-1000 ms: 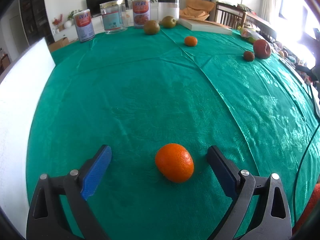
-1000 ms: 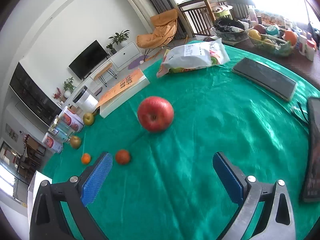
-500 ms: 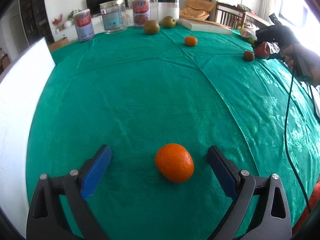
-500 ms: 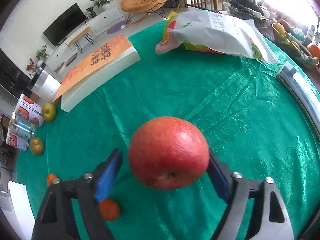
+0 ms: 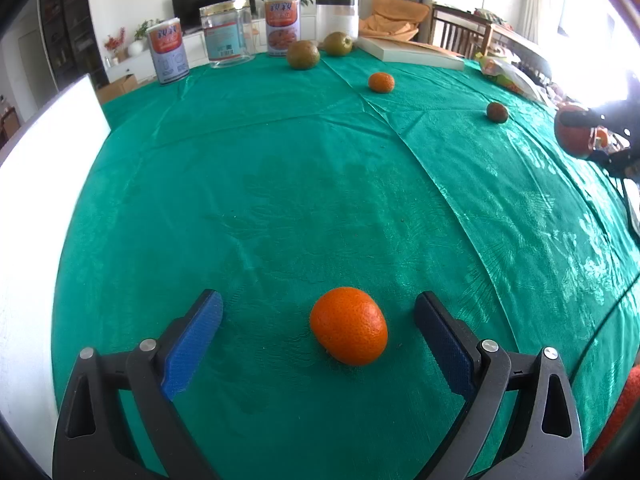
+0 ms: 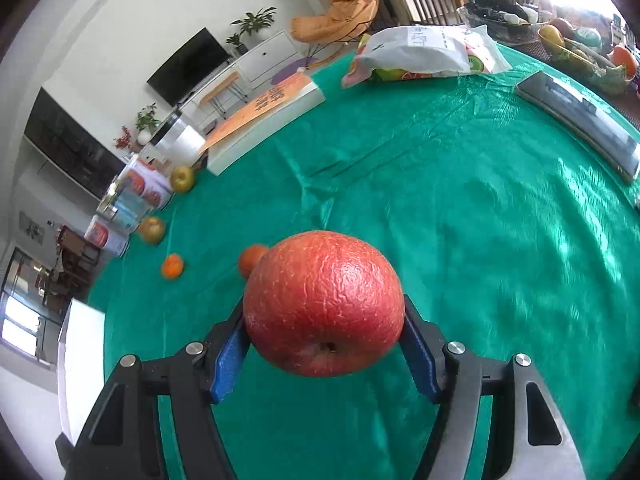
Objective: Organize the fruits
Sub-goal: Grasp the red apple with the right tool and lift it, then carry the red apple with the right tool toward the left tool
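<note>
Starting nearest the lenses, the right gripper [image 6: 324,344] is seen clamped on a red apple [image 6: 323,304], both blue pads pressed to its flanks and the fruit carried clear of the green tablecloth [image 6: 460,240]. The left gripper [image 5: 318,344] is held low over the cloth with its fingers spread wide, and a mandarin [image 5: 349,326] lies between them, touched by neither pad and sitting closer to the right-hand pad. Beyond the apple, a small dark-orange fruit [image 6: 251,259] is partly hidden behind it, and a second small mandarin [image 6: 172,266] lies further to the left. Further still, two green-brown pears [image 6: 151,230] [image 6: 183,178] rest beside a row of tins and jars [image 6: 136,196] at the table's far edge, with a boxed book [image 6: 264,120] and a printed snack bag [image 6: 424,52] behind. No destination for the fruit can be identified with certainty. Risks are judged as follows: the apple is round and wrinkled-skinned and is gripped only on two narrow patches, so a quick swing or a slackened squeeze could let it rotate or drop, after which rolling across the smooth cloth is likely. The off-centre mandarin could be nudged sideways by the nearer pad on closing. The creased cloth could snag a low finger.
</note>
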